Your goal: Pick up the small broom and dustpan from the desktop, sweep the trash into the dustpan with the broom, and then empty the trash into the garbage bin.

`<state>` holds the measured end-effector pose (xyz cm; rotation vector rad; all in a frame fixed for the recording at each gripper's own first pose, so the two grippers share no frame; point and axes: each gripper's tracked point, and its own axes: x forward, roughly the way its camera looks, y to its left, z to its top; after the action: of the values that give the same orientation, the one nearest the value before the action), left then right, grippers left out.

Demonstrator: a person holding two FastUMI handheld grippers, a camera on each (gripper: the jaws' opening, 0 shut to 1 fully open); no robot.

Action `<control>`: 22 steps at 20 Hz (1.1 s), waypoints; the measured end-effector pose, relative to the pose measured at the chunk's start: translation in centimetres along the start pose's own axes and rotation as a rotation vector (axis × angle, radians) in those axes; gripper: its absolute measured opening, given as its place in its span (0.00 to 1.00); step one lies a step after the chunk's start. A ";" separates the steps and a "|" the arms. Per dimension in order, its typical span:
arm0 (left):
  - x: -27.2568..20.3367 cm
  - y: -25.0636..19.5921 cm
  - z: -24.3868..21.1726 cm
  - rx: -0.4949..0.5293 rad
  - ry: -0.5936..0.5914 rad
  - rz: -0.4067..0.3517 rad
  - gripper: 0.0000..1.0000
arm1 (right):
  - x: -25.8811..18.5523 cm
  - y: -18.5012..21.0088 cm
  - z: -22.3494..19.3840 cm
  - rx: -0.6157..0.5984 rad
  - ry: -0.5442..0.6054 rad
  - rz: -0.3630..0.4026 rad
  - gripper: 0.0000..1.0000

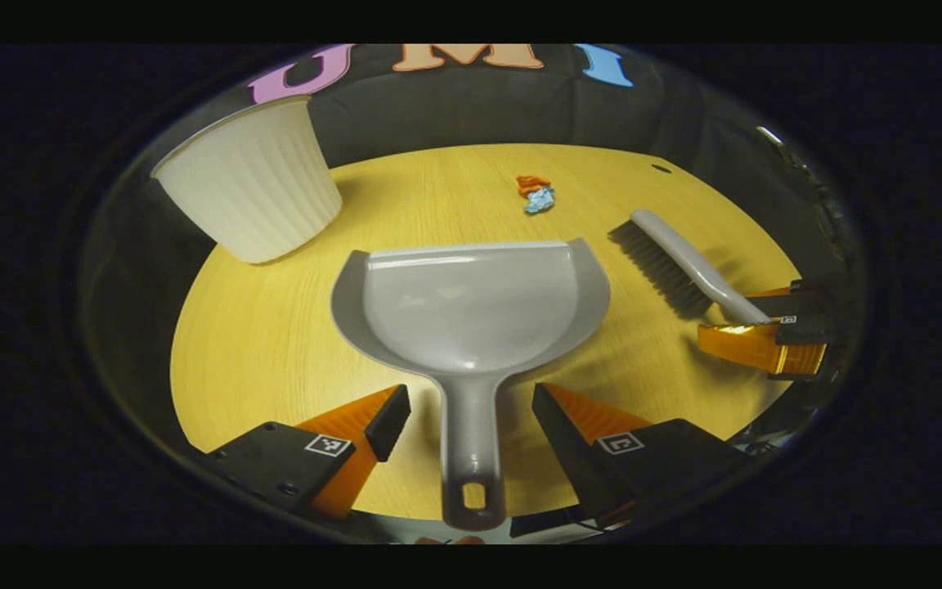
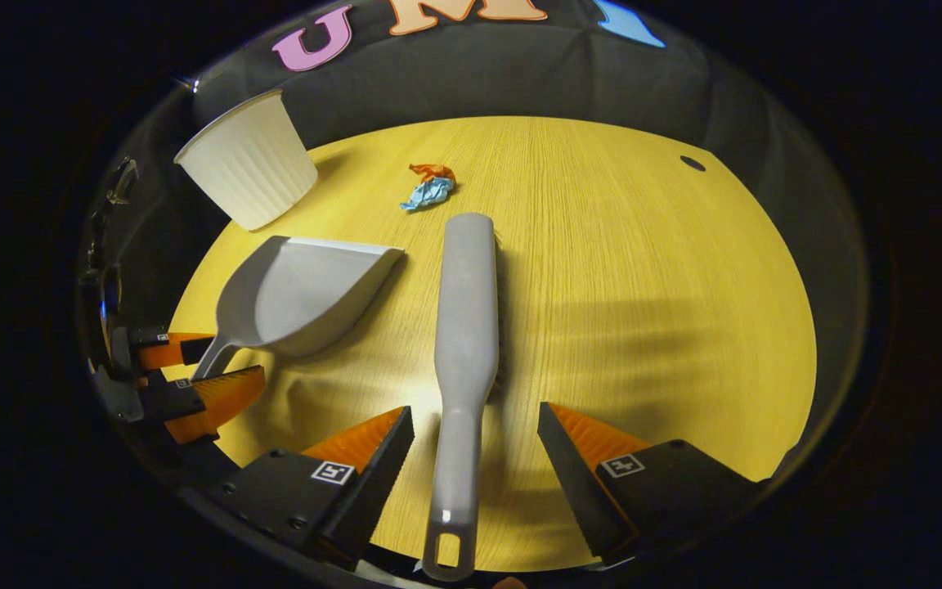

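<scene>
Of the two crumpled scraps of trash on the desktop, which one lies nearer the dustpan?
The light blue crumpled paper scrap; it lies on the side facing the grey plastic dustpan, with the orange crumpled scrap touching it just beyond.

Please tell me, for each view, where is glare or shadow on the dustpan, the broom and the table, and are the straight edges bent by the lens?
Left gripper view: soft glare on the dustpan bowl; broom shadow falls to its right; the table edge bows strongly. Right gripper view: bright patch on the table beside the broom handle, and faint striped shadows to the right.
</scene>
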<state>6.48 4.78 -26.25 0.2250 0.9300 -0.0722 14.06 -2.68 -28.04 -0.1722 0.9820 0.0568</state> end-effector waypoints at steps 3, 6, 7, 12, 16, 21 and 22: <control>1.0 -0.1 -1.0 0.017 0.054 -0.010 0.90 | 0.6 -0.3 0.0 -0.024 0.014 -0.020 0.65; 1.3 -0.4 -1.5 -0.039 0.086 -0.034 0.48 | 0.3 -0.1 0.0 -0.029 0.031 -0.013 0.24; 0.9 -0.4 -1.6 -0.036 0.105 -0.046 0.31 | 0.5 0.1 -0.2 -0.028 0.053 0.001 0.22; 1.1 0.3 -2.1 0.024 0.117 -0.069 0.28 | 0.6 -0.2 0.0 -0.033 0.063 0.002 0.22; 1.1 0.7 -1.8 0.045 0.086 -0.082 0.31 | 0.2 -1.2 0.7 -0.036 0.045 -0.020 0.22; -0.3 2.5 0.2 0.129 0.040 -0.089 0.27 | -1.8 -3.1 4.7 -0.062 -0.033 -0.057 0.22; -0.3 3.0 0.6 0.154 0.041 -0.077 0.28 | -2.2 -3.5 6.0 -0.061 -0.052 -0.062 0.22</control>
<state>7.24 7.54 -25.22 0.3346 0.9745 -0.2110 18.25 -5.00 -22.50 -0.2563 0.9231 0.0347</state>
